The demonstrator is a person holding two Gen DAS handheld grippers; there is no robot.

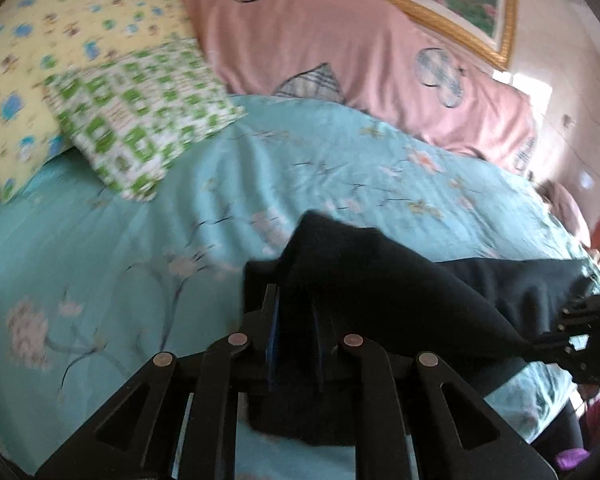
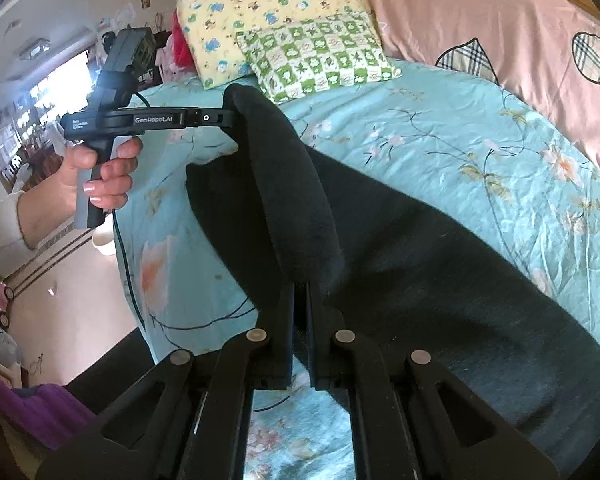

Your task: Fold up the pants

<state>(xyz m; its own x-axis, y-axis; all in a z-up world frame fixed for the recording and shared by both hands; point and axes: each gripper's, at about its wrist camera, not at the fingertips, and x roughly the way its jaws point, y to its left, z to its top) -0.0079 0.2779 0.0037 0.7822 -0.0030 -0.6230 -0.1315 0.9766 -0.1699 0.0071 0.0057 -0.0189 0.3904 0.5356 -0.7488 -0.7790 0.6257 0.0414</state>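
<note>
Black pants point(image 2: 440, 264) lie across a turquoise flowered bedspread point(image 2: 460, 140). One edge is lifted off the bed, stretched between both grippers. My right gripper point(image 2: 300, 292) is shut on the near end of that raised edge. My left gripper point(image 1: 296, 300) is shut on the other end of the pants point(image 1: 372, 272), held above the bed. The right wrist view shows the left gripper point(image 2: 232, 116) from the side, held by a hand, clamping the far end. The right gripper point(image 1: 572, 332) appears at the right edge of the left wrist view, on the cloth.
A yellow pillow point(image 2: 260, 12) and a green checked pillow point(image 2: 320, 56) lie at the head of the bed. A pink quilt point(image 2: 500, 40) runs along the far side. The bed edge and floor point(image 2: 72, 300) are to the left, with a cable hanging down.
</note>
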